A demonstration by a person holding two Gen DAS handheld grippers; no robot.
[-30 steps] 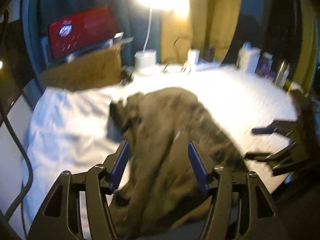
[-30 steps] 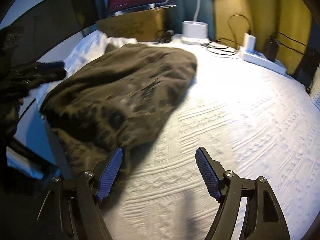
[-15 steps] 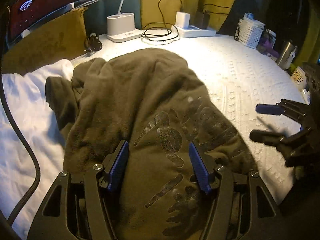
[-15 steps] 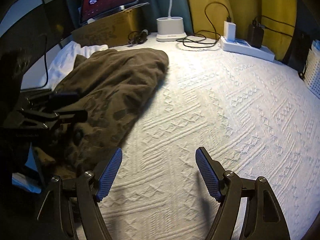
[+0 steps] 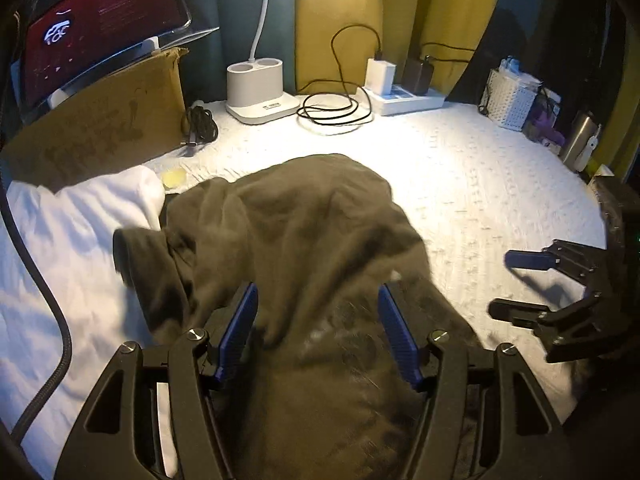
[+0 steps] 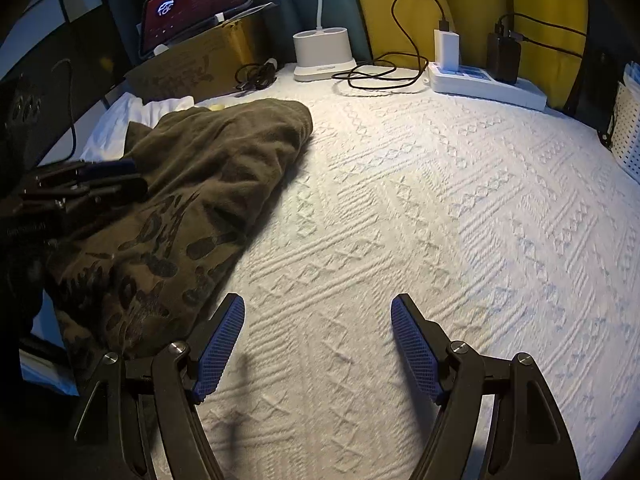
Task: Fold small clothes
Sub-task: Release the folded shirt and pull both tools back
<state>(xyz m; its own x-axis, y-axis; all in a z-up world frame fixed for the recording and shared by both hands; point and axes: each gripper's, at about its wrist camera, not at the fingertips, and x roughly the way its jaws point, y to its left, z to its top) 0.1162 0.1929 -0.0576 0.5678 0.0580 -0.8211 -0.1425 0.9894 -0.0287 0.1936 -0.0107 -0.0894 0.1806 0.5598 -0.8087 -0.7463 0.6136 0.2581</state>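
hovering with jaws apart and nothing gripped, the left gripper (image 5: 316, 330) sits over the crumpled olive garment (image 5: 304, 240) at six o'clock, while the right gripper (image 6: 318, 346) waits open above bare bedspread (image 6: 460, 208), apparently positioning to grasp an edge.

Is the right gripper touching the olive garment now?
Apart. In the right wrist view the right gripper stands open over bare white bedspread; the olive garment lies off to its left, clear of both fingers.
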